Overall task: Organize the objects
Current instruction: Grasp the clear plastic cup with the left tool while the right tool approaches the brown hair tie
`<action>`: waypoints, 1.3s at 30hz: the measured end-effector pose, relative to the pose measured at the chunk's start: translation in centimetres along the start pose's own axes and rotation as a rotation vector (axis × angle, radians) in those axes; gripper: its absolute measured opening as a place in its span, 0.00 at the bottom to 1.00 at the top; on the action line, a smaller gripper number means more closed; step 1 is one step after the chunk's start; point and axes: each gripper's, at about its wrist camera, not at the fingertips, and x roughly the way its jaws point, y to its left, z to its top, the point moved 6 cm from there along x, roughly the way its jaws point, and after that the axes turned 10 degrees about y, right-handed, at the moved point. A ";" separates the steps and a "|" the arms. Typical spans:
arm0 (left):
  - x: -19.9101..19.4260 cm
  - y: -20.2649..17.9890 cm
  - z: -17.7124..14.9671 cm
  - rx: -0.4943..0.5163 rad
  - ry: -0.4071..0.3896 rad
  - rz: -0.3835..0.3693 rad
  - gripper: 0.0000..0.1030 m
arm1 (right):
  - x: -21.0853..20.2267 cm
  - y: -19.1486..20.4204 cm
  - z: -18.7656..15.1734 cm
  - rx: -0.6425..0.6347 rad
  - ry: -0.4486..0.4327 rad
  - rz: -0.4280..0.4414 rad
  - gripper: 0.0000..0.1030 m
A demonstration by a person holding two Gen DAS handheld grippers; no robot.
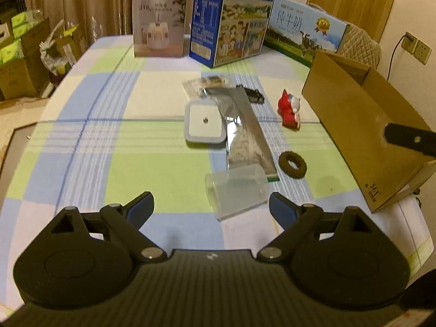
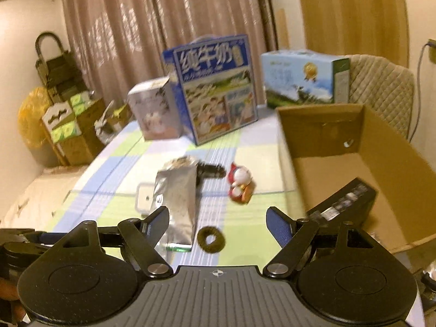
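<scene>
In the left wrist view my left gripper (image 1: 211, 204) is open above the checked tablecloth (image 1: 109, 163). A clear plastic cup (image 1: 235, 190) lies on its side just ahead of its fingertips, untouched. Beyond it lie a silver foil bag (image 1: 242, 130), a white square case (image 1: 204, 122), a brown hair ring (image 1: 293, 164), a red toy figure (image 1: 288, 109), a black object (image 1: 253, 95) and a clear packet (image 1: 204, 83). My right gripper (image 2: 218, 218) is open and empty above the hair ring (image 2: 211, 239), beside the foil bag (image 2: 177, 199) and toy (image 2: 239, 182).
An open cardboard box (image 2: 387, 163) stands at the table's right with a black box (image 2: 346, 201) inside. At the back stand a white box (image 1: 160, 24) and two milk cartons (image 1: 231, 19) (image 1: 305, 30). Stacked boxes (image 1: 19, 62) line the floor on the left. A chair (image 2: 381, 90) is behind.
</scene>
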 end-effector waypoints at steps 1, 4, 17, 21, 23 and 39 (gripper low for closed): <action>0.5 0.0 -0.2 -0.002 0.005 -0.002 0.86 | 0.7 0.3 -0.3 -0.007 0.008 0.000 0.74; 2.0 -0.3 -0.4 -0.015 0.014 -0.023 0.86 | 2.6 0.5 -1.0 -0.022 0.030 -0.006 0.74; 7.7 -3.4 1.2 -0.050 0.005 -0.059 0.86 | 9.0 -1.4 -1.4 0.022 0.104 -0.004 0.74; 9.1 -3.5 1.4 -0.038 0.000 -0.015 0.82 | 9.8 -1.9 -1.2 0.042 0.110 0.012 0.73; 9.3 -3.3 1.3 -0.030 0.004 0.000 0.79 | 10.1 -1.9 -1.3 0.039 0.115 0.008 0.73; 7.9 0.3 0.1 0.072 0.028 0.013 0.64 | 12.0 -0.8 -2.4 -0.045 0.188 0.001 0.73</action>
